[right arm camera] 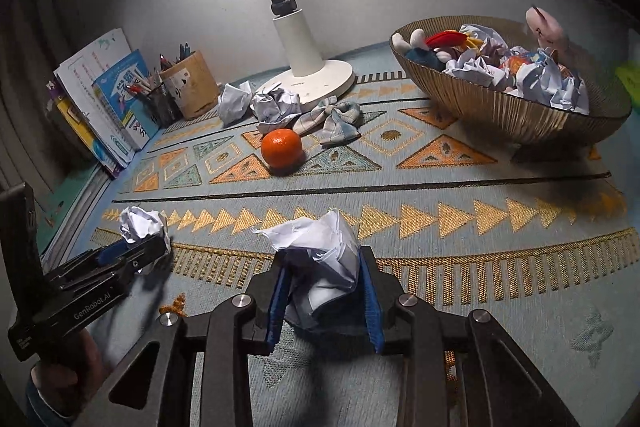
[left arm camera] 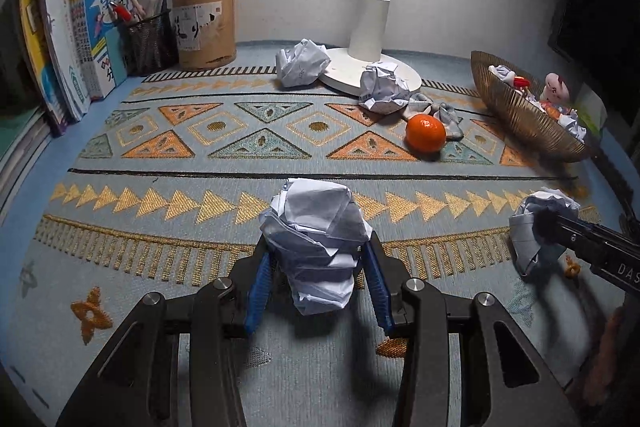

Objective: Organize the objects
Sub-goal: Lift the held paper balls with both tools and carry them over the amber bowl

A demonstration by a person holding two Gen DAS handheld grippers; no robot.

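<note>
Two grippers, each clamped on its own crumpled paper ball: left gripper (left arm camera: 316, 255) pinches one wad (left arm camera: 316, 227), right gripper (right arm camera: 324, 287) squeezes another (right arm camera: 320, 251), both low over the patterned mat (left arm camera: 180, 155). Two more paper balls (left arm camera: 302, 63) sit loose by the lamp base (left arm camera: 372, 71), beside an orange (left arm camera: 426, 133) and a cloth bow (right arm camera: 330, 123). Brown bowl (right arm camera: 492, 107) at the right already holds paper and toys
</note>
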